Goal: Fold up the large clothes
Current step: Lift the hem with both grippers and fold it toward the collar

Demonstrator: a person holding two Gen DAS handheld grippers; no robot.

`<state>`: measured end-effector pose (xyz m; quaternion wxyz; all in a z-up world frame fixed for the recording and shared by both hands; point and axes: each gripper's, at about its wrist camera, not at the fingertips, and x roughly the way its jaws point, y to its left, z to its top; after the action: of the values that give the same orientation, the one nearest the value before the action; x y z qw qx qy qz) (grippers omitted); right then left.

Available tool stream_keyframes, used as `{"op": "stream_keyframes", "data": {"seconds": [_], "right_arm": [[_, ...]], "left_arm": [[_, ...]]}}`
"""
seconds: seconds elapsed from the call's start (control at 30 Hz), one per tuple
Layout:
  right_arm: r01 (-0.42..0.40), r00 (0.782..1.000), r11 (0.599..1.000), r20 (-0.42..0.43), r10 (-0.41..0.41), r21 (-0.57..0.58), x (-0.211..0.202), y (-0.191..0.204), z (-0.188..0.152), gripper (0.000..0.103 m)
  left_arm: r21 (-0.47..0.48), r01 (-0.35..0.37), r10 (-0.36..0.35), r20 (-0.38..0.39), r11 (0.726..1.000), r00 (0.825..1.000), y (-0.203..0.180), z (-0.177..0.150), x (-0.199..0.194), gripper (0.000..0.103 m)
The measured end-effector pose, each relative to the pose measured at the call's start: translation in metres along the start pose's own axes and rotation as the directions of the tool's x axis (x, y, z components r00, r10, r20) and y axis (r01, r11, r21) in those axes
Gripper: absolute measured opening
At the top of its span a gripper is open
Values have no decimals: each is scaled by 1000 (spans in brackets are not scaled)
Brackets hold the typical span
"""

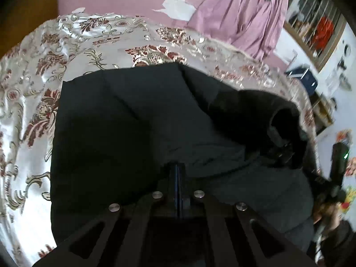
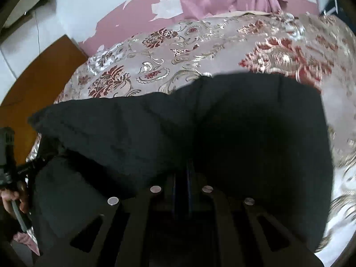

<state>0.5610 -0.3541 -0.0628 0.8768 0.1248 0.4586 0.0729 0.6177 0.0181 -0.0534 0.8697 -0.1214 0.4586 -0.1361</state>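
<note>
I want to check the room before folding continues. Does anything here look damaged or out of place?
Yes. The pink wall behind the bed has lost paint in large white patches. The dark garment lies rumpled on the floral bedspread, which is normal mid-fold.

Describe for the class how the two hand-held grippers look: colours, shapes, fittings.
Each gripper, left and right, is black, with slotted plates fanning toward the camera, four round silver bolt heads, and narrow dark fingers edged in blue. The left one's handle is a black grip trailing a grey cable.

1 black garment (image 1: 133, 122), 1 floral bedspread (image 1: 40, 71), 1 pink curtain (image 1: 240, 15), 2 grippers (image 1: 179, 171).
</note>
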Motion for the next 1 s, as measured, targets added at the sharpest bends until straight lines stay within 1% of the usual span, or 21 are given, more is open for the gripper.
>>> {"op": "stream_keyframes", "data": {"seconds": [0.1, 0.17, 0.2, 0.23, 0.27, 0.3, 0.33, 0.37, 0.5, 0.57, 0.63, 0.7, 0.8, 0.87, 0.9, 0.97, 1.0], "right_arm": [[31, 999, 999, 20, -30, -42, 0, 6, -4, 6], [48, 998, 997, 35, -46, -59, -1, 10, -8, 6], [55, 997, 996, 53, -51, -70, -5, 11, -11, 6], [58, 996, 995, 70, -53, -76, -7, 13, -14, 6], [65, 994, 994, 88, -57, -84, -10, 15, -17, 6], [72, 993, 993, 104, -62, -98, -13, 18, -19, 5], [80, 991, 991, 116, -67, -111, -15, 22, -21, 5], [90, 990, 988, 123, -75, -123, -16, 26, -23, 5], [136, 985, 977, 131, -115, -166, -19, 34, -25, 5], [138, 985, 977, 130, -117, -164, -21, 33, -24, 5], [136, 985, 977, 126, -116, -161, -21, 34, -23, 5], [135, 985, 978, 125, -116, -162, -21, 35, -22, 5], [116, 988, 981, 122, -97, -158, -23, 34, -21, 5], [77, 992, 984, 113, -59, -160, -31, 33, -21, 5], [58, 992, 985, 117, -38, -165, -36, 34, -22, 5], [24, 988, 982, 155, 5, -187, -56, 37, -21, 10], [13, 984, 980, 179, 23, -197, -66, 40, -19, 21]], "left_arm": [[-24, 62, -60, 56, 998, 997, 3, 2, -13, 2], [-46, 71, -67, 88, 996, 994, 3, 0, -24, 2], [-59, 82, -75, 117, 995, 990, 3, 0, -32, 2], [-71, 99, -86, 161, 993, 983, 3, 3, -43, 2], [-72, 111, -96, 186, 991, 978, 2, 7, -48, 2], [-61, 125, -110, 213, 990, 971, -3, 13, -54, 2], [-41, 135, -123, 226, 990, 966, -9, 19, -55, 2], [-2, 148, -143, 226, 989, 963, -20, 28, -54, 2], [94, 186, -201, 203, 978, 958, -63, 50, -37, 2], [101, 225, -240, 171, 969, 956, -79, 57, -21, 2], [97, 238, -249, 124, 966, 961, -90, 60, -4, 2], [102, 240, -248, 74, 965, 966, -97, 53, 10, 2], [126, 222, -225, 10, 967, 974, -98, 35, 28, 2], [169, 197, -197, -16, 966, 980, -93, 19, 38, 2], [172, 203, -202, -25, 964, 979, -89, 14, 41, 2], [145, 228, -226, -31, 963, 974, -82, 9, 46, 2], [135, 236, -235, -29, 962, 972, -78, 8, 45, 2]]}}
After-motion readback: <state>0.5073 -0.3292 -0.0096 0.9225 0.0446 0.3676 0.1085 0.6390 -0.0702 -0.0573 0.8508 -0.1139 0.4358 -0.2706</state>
